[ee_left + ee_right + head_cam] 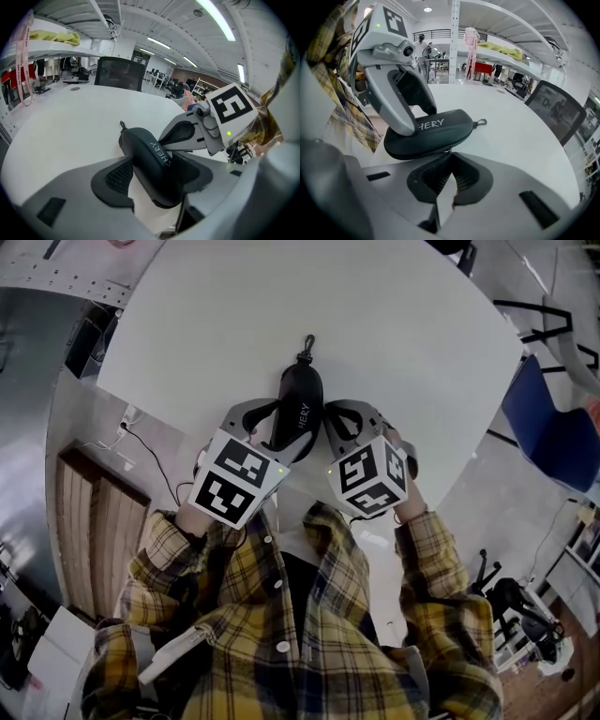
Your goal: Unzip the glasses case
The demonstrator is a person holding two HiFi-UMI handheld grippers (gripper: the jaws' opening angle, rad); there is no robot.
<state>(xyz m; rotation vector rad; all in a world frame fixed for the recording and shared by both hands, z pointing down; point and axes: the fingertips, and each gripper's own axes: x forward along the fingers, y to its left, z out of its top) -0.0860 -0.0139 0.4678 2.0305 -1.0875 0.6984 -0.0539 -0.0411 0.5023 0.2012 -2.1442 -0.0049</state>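
So the black oval glasses case (436,133) cannot slide, our left gripper (157,169) clamps it wide; our right gripper (450,157) pinches its metal zipper pull (449,151).

Yellow plaid shirt (281,643); grey left tongs (154,174) and right tongs (450,155) bear black-and-white marker cubes (237,477).

White table (375,324). Black case (300,404) flat on it, centre, by near edge, clip end far.
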